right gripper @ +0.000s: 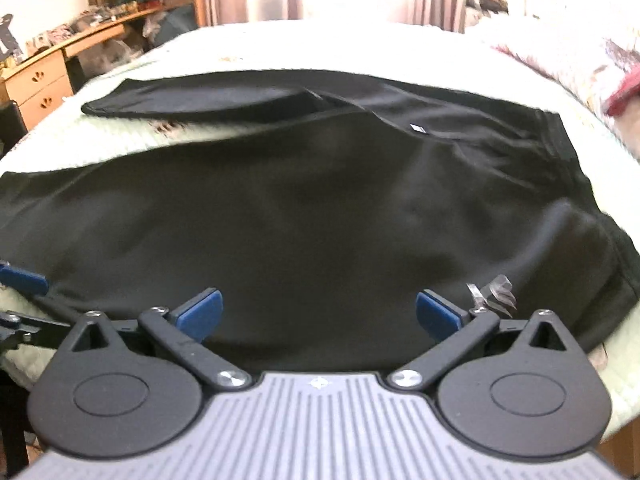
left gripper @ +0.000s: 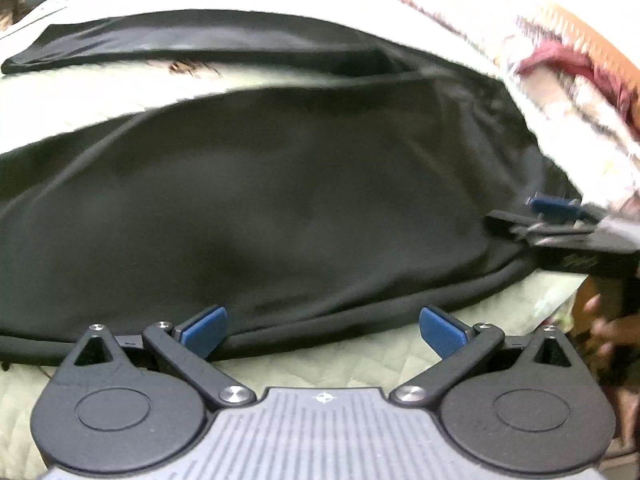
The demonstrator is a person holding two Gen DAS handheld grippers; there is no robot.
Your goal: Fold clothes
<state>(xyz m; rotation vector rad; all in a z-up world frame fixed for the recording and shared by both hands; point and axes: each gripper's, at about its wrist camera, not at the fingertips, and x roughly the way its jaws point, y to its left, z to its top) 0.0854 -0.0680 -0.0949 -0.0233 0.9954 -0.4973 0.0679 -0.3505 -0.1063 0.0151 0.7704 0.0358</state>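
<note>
Trousers (right gripper: 304, 200), black, lie spread flat on the bed (right gripper: 280, 46) with both legs apart and no fold made, left claw (left gripper: 320, 330) and right claw (right gripper: 318, 314) spread wide at the near edge, gripping nothing.

The black trousers (right gripper: 304, 208) run off the left edge in both wrist views, so the near leg's end is unseen. The heaped bedding (left gripper: 560, 80) at far right is smeared by blur. A hand (left gripper: 608, 332) at right is blurred and cut off.
</note>
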